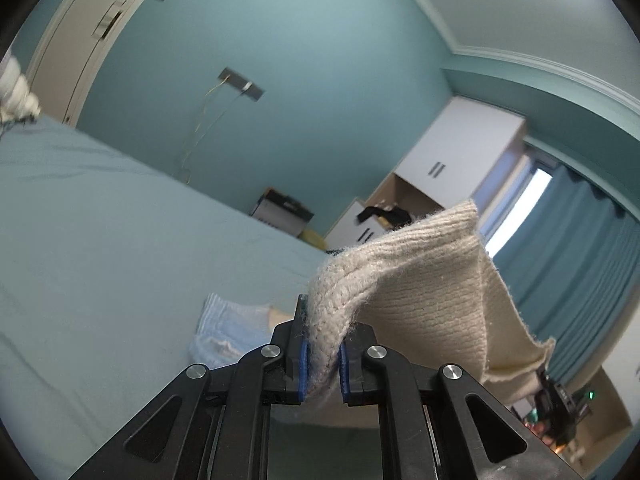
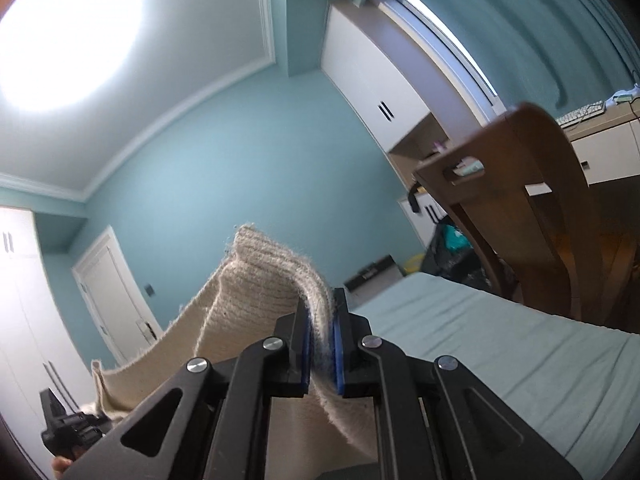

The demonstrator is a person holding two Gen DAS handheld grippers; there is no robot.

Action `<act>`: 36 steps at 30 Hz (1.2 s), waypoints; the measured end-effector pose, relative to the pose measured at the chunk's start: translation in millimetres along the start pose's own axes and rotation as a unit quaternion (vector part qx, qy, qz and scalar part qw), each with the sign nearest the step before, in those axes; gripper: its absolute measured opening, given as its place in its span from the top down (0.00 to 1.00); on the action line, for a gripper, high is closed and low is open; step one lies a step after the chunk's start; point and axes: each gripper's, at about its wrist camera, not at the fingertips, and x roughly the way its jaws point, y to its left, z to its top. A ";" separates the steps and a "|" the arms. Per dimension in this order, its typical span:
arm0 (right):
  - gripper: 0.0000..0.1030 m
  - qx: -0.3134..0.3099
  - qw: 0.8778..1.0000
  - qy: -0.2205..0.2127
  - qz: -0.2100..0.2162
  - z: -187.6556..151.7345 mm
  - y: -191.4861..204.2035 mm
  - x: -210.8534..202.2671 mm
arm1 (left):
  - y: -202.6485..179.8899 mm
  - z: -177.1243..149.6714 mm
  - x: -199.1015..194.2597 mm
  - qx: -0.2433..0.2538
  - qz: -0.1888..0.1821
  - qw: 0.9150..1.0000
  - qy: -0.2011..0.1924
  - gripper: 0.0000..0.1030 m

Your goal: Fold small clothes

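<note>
Black linkage arms fill the bottom of the left wrist view, and the left gripper (image 1: 322, 360) has its blue pads (image 1: 303, 370) pinched tight on a thick ribbed edge of a beige knit garment (image 1: 432, 300), with almost no gap between the jaws. To the left of it a pale blue folded cloth (image 1: 228, 330) lies on the light green bedsheet (image 1: 100, 240); to the right the knit hangs clear of the bed and sags away toward the teal curtain (image 1: 580, 260), its lower edge frayed. In the right wrist view the garment (image 2: 256, 292) comes in from the lower left, where the other tool shows small and dark with a fingertip beside it, and rises to a ribbed edge that folds over into the right gripper (image 2: 321, 354). Its pads (image 2: 339, 364) are likewise pressed on the fabric, jaws all but closed. Right of that gripper the bedsheet (image 2: 500, 352) stretches away toward a wooden chair (image 2: 540, 200) and a desk by the window.
</note>
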 end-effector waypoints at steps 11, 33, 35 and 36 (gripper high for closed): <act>0.95 -0.022 0.998 0.061 0.001 -12.6 -24.4 -5.9 | 5.8 -30.2 22.5 -0.012 0.017 0.995 0.100 0.91; 0.76 0.092 0.902 0.384 -0.172 -136.3 -191.9 340.8 | 194.8 -88.8 328.0 -0.333 0.143 0.888 0.284 0.23; 0.74 0.119 0.847 0.464 -0.233 -177.7 -233.0 348.5 | 208.5 -103.8 321.1 -0.344 0.188 0.881 0.263 0.06; 0.64 0.127 0.838 0.476 -0.235 -182.4 -239.9 349.0 | 209.4 -104.9 321.7 -0.336 0.199 0.881 0.266 0.05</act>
